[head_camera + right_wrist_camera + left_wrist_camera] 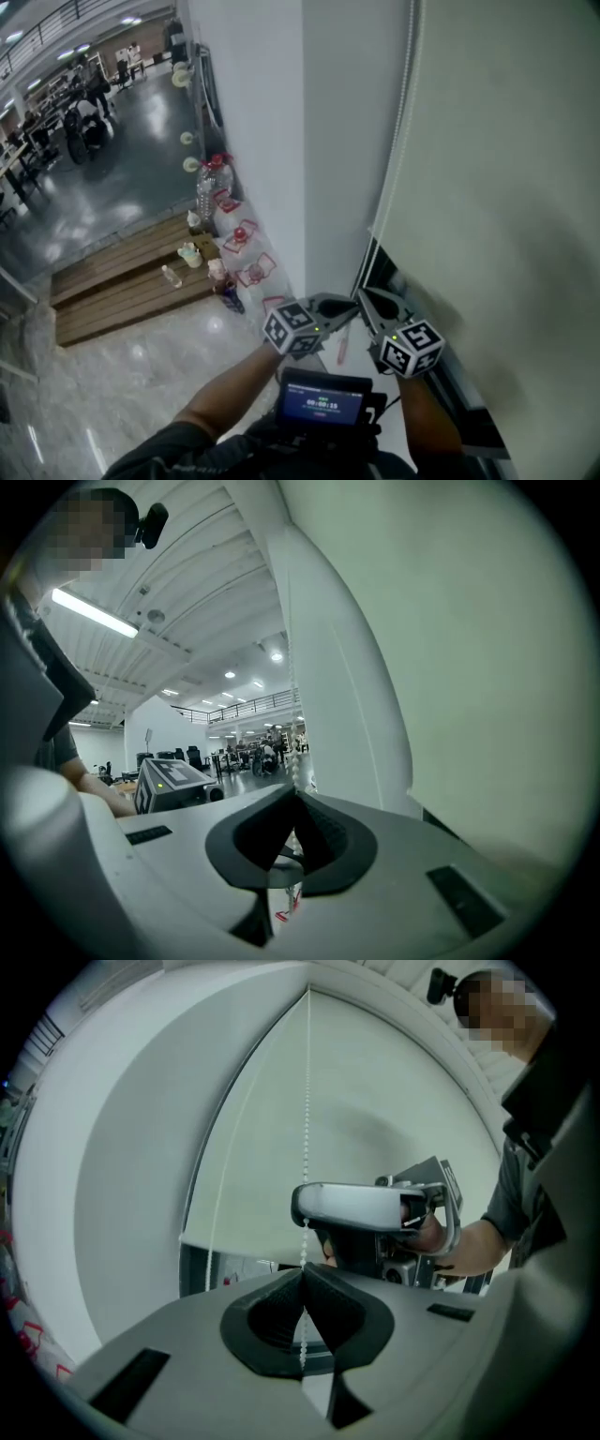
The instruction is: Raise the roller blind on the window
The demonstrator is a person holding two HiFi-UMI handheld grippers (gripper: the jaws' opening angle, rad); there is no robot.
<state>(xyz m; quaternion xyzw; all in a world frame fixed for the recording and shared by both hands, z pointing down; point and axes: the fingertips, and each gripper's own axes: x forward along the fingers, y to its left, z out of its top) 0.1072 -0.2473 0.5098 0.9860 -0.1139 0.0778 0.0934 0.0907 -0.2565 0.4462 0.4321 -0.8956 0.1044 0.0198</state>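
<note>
Task thing: the roller blind (506, 187) hangs over the window (386, 274), filling the right side of the head view, with a white wall (262, 141) to its left.

Blind's position: its bottom edge sits low. Only a narrow dark strip of window shows under it, so most of the glass is still covered.

Control: a bead chain (398, 122) runs down the left edge of the blind towards the two grippers.

Left gripper (302, 1274): its jaws are pressed together with the bead chain pinched between them. The chain rises straight and taut from the jaw tips to the top of the blind.

Right gripper (293, 797): its jaws are closed to a thin seam. Beads show just above the tips and a thin line runs on below them, so it seems to be gripping the chain too, though in this view the beads blend into the bright background.

Placing of the grippers: they are close together, tips nearly meeting, just below the blind's bottom corner. Each one shows in the other's view.

Done so far: the chain is in hand and the blind is, at most, slightly lifted off the bottom of the window.

Left to do: nearly the whole lift. I judge it calls for many more pulls on the chain, hand over hand, before the glass is uncovered.

Risk: beads may slip through the closed pads if the pull is not along the chain.
</note>
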